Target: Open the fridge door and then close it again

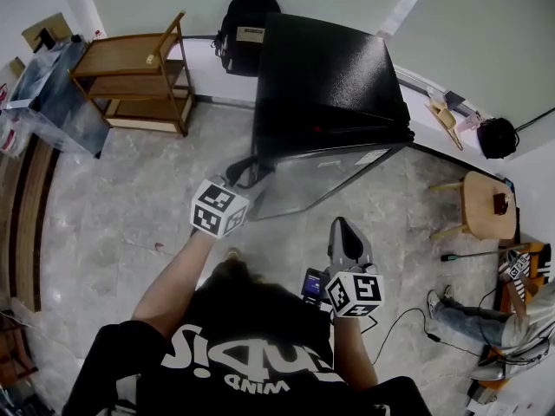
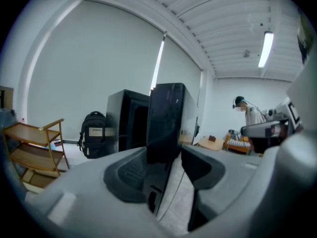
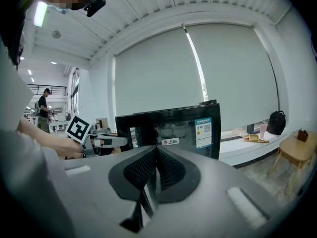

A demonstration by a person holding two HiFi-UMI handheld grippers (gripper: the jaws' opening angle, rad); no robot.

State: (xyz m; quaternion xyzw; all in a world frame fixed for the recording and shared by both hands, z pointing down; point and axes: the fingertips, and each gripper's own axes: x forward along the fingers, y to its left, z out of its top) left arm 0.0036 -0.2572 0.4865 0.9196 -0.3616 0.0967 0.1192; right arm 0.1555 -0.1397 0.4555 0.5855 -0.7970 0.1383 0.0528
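Observation:
The black fridge stands ahead of me, its glass door swung partway out toward me. My left gripper is at the door's free left edge. In the left gripper view the door's edge runs down between the jaws of the left gripper, and floor shows between the door and the right-hand jaw. My right gripper hangs nearer my body, in front of the door and apart from it. In the right gripper view the right gripper is shut on nothing and faces the glass door.
A black backpack leans by the wall left of the fridge. A wooden shelf cart stands further left. A small round wooden table is at the right, with a person and a cable on the floor beyond it.

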